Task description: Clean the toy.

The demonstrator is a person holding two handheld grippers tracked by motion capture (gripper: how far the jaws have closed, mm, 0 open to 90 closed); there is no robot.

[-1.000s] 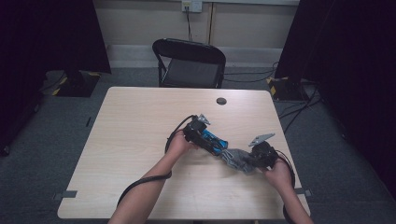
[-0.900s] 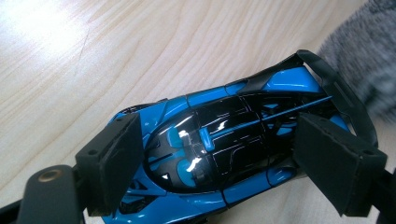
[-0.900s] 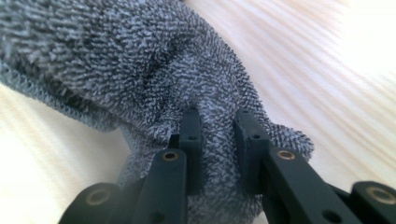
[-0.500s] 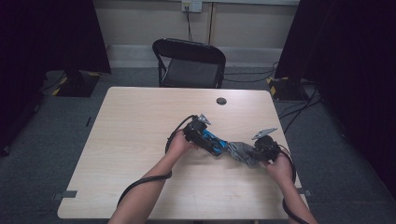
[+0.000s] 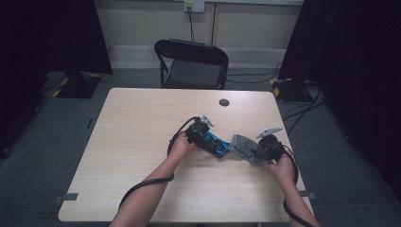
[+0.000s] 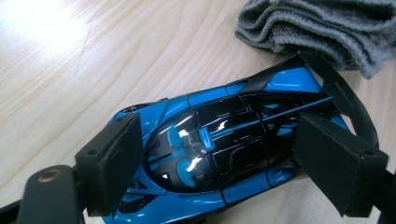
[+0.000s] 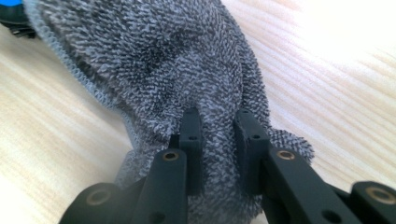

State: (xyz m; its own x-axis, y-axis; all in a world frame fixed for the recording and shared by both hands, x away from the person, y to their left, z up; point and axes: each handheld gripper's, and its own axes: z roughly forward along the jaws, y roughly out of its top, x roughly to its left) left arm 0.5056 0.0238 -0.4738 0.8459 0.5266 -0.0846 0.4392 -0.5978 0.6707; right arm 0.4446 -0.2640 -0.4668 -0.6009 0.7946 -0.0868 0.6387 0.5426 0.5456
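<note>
A toy car is held steady on the bench while a cloth is brought to its rear end.

The blue and black toy car [image 6: 224, 154] is gripped across its body by the left hand-held gripper [image 6: 233, 168]; the jaws stand wide, with the pads pressed on both sides of the car. It is kept near the middle of the bench [image 5: 142, 123], slightly toward 4 o'clock. The grey cloth [image 7: 177, 70] is pinched in the nearly closed jaws of the right hand-held gripper [image 7: 218, 140]. In the high view the cloth [image 5: 242, 145] is seen at 3 o'clock of the car [image 5: 216, 143], just beside the rear wing, perhaps touching it. The step in hand is judged to be the wiping of the car. For the next move, the cloth should be drawn over the roof toward 9 o'clock, while the car is held firmly so that it is not pushed away.
</note>
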